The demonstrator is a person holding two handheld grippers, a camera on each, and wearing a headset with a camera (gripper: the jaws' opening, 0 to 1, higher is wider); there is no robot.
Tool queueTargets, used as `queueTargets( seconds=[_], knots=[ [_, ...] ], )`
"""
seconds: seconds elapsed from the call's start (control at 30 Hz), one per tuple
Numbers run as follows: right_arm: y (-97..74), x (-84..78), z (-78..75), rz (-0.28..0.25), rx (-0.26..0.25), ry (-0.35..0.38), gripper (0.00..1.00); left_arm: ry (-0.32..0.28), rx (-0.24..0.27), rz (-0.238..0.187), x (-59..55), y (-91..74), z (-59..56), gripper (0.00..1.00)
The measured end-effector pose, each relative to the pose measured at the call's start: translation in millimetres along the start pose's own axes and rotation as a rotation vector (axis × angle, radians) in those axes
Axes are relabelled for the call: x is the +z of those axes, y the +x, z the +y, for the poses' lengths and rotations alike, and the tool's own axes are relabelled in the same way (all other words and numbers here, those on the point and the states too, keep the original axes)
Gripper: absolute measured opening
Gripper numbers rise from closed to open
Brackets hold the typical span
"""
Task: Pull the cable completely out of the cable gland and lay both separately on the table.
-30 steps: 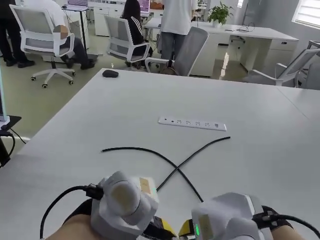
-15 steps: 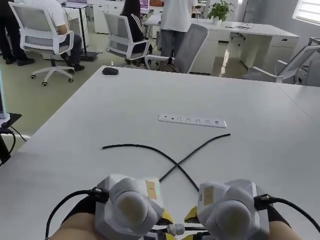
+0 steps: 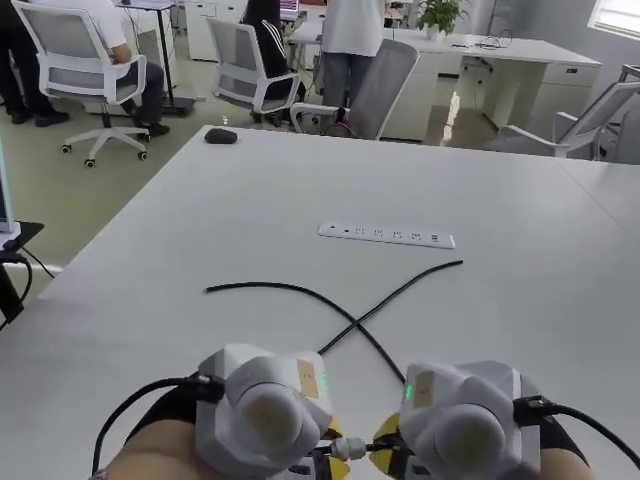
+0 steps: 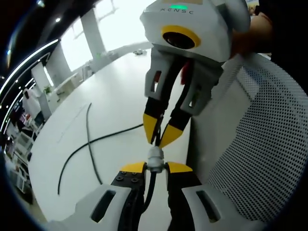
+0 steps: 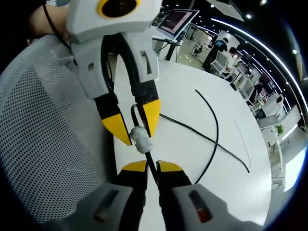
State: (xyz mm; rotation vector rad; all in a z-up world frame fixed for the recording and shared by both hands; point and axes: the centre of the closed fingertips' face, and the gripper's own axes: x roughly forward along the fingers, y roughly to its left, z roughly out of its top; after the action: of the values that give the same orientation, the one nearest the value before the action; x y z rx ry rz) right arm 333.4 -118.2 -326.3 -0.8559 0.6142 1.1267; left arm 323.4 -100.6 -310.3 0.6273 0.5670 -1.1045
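Fingers (image 4: 132, 167) of left gripper (image 4: 155, 168) pinch cable gland (image 4: 155, 158); right gripper (image 5: 151, 167) clamps cable (image 5: 149, 159).

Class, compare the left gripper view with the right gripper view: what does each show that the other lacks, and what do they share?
Left gripper view: the right gripper head-on, pinching the cable. Right gripper view: the left gripper head-on, clamping the gland, plus a lit monitor. Shared: gland, crossed cables on the table, mesh chair.
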Motion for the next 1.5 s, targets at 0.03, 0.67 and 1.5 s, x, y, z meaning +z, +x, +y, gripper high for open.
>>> queueTargets(
  seconds=[0.03,0.67,1.5],
  knots=[
    [0.5,-3.3,-0.9,0.018,-0.005,-0.011,0.05,0.009,0.003,0.013,-2.6,0.4,0.3,0.17],
    [-1.0,-52.2,-13.2,0.211,-0.047,0.108,0.05,0.027,0.018,0.087,-17.2,4.6,3.8,0.17],
    [4.5,-2.3,15.3,0.02,0.067,-0.073,0.05,0.103,-0.021,0.095,-18.2,8.9,-6.6,0.17]
  ],
)
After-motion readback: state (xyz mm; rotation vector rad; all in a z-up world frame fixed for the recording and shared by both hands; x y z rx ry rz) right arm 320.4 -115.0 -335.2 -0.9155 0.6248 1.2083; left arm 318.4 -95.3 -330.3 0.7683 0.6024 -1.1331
